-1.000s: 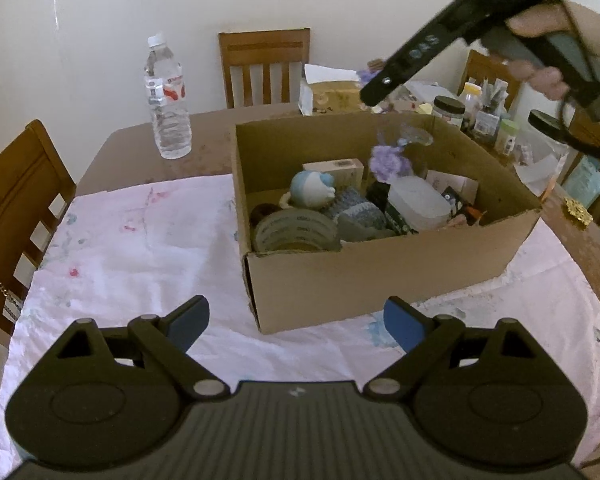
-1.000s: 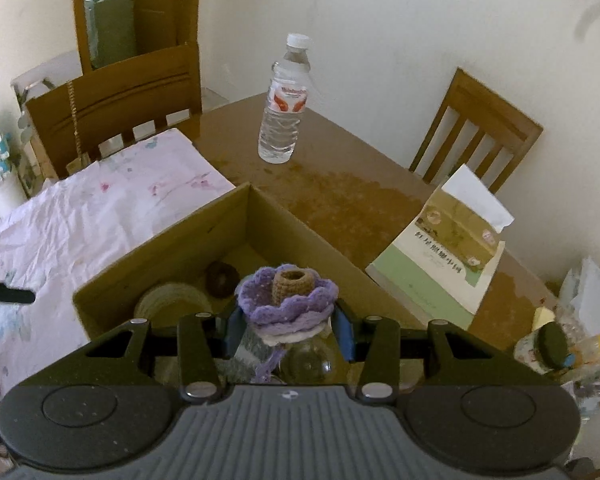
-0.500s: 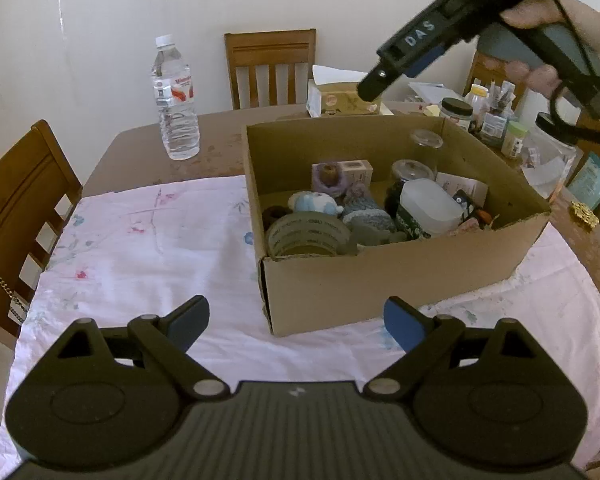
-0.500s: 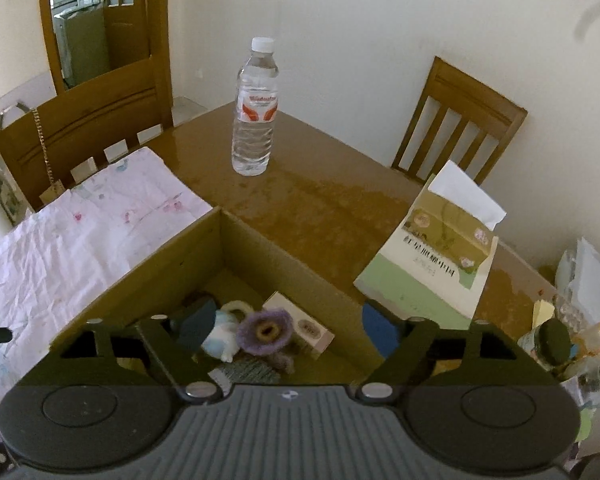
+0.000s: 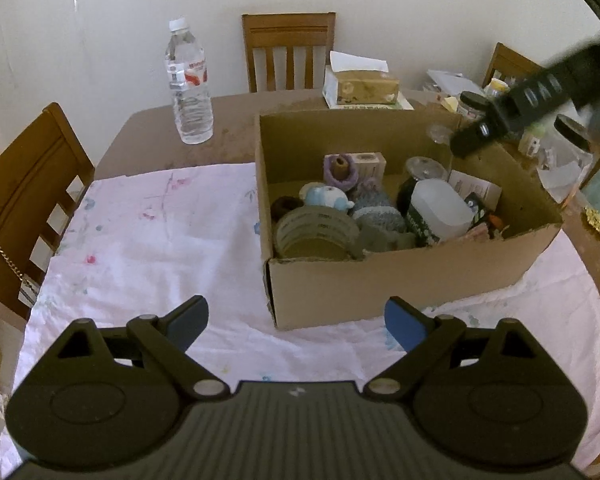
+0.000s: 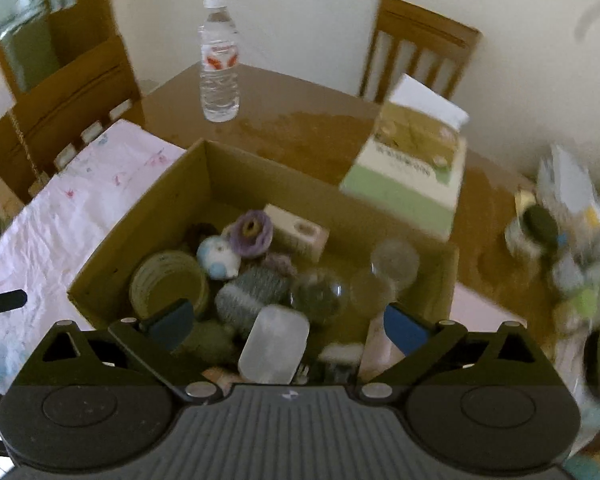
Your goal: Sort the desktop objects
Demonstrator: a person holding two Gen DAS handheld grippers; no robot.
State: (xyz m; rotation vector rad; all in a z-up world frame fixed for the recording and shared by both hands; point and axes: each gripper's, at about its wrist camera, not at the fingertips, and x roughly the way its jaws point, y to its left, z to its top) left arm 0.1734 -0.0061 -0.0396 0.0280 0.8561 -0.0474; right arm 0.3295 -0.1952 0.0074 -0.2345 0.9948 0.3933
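Soft daylight; fisheye-bent edges; right view motion-blurred.

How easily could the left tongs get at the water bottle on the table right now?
Probably easily: the water bottle stands alone on bare table, left of the cardboard box, and the left tongs are open and hold nothing.

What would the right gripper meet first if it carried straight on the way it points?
Probably the translucent plastic container lying in the cardboard box: it sits between the right gripper's open fingers, nearest them. Depth is unclear, so a neighbouring item might come first.
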